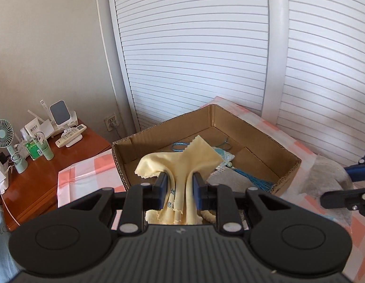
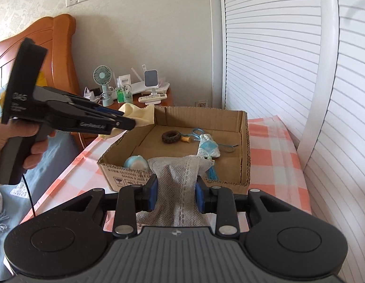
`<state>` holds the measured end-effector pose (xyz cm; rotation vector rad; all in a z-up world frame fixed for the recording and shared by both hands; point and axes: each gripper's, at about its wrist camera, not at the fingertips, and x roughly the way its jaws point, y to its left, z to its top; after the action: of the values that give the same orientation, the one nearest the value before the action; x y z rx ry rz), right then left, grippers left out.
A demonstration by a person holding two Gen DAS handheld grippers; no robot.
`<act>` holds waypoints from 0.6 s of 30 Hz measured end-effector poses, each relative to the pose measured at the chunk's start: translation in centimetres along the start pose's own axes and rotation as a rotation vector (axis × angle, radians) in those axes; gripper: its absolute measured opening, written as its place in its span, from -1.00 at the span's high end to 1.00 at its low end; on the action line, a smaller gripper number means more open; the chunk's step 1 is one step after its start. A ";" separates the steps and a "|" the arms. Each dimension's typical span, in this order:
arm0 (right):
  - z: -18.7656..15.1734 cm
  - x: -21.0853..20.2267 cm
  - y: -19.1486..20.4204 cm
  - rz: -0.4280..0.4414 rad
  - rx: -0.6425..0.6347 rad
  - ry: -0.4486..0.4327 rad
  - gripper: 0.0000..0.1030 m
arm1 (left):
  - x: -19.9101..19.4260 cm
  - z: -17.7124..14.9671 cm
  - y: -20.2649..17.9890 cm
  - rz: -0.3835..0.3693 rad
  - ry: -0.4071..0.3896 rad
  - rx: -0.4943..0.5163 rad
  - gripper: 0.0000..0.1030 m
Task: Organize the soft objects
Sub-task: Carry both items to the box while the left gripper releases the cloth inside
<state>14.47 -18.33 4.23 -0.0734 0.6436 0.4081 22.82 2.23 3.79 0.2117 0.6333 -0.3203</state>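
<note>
Left gripper point(image 1: 180, 184) pinches a yellow cloth point(image 1: 182, 158); right gripper point(image 2: 176, 192) pinches a grey pouch point(image 2: 180, 184), both at the box point(image 2: 243, 146).
Only the right view shows a brown ring point(image 2: 172, 136) inside and a hand point(image 2: 22, 139).

Beige wall point(image 2: 140, 23), louvred wardrobe doors point(image 1: 194, 59) — wooden nightstand point(image 1: 64, 160).

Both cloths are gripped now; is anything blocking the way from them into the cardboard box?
Nothing visible blocks it. The left gripper holds the yellow cloth above the cardboard box, whose top is open. The right gripper holds the grey mesh cloth at its near wall. A sachet and a bracelet lie inside, with bare floor left.
</note>
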 end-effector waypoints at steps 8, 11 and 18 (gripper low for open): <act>0.7 0.4 0.6 -0.027 -0.026 -0.005 0.30 | 2.8 0.8 1.4 0.019 0.005 -0.040 -0.66; 0.8 0.5 0.7 -0.027 -0.029 -0.004 0.30 | 1.9 0.1 1.8 0.033 -0.015 -0.055 -0.71; 1.8 2.0 1.1 -0.032 -0.054 0.013 0.30 | -3.8 -3.6 2.2 0.058 -0.049 -0.082 -0.98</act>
<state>16.55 -16.27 4.53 -0.1375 0.6437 0.3944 18.73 6.14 3.49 0.1430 0.5892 -0.2422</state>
